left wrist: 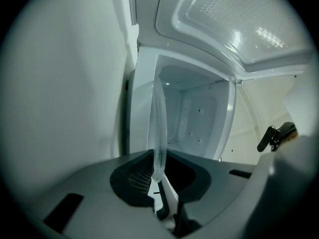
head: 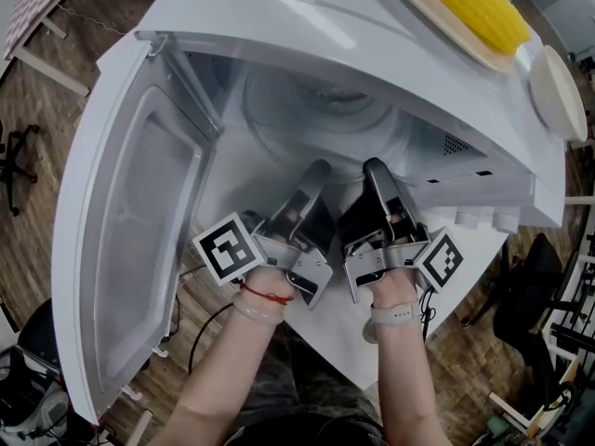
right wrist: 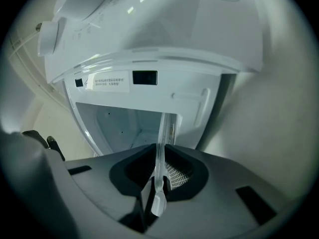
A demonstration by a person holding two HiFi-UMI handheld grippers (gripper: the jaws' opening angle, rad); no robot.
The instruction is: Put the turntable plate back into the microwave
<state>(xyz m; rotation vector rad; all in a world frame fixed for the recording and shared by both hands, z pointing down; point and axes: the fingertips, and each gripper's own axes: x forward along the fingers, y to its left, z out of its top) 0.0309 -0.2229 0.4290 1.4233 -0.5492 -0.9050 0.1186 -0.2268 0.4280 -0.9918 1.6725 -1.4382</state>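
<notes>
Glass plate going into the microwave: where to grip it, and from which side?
Grip the near rim, coming from the open front. The plate is thin and roughly level, so the jaws close above and below its edge, as the left gripper and right gripper do, side by side. The microwave walls block every other side.

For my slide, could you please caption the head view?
Left gripper and right gripper hold turntable plate inside open microwave.

r hand-held gripper (right wrist: 158,185) clamped on glass plate (right wrist: 162,133) edge, facing open microwave (right wrist: 149,54).
</notes>
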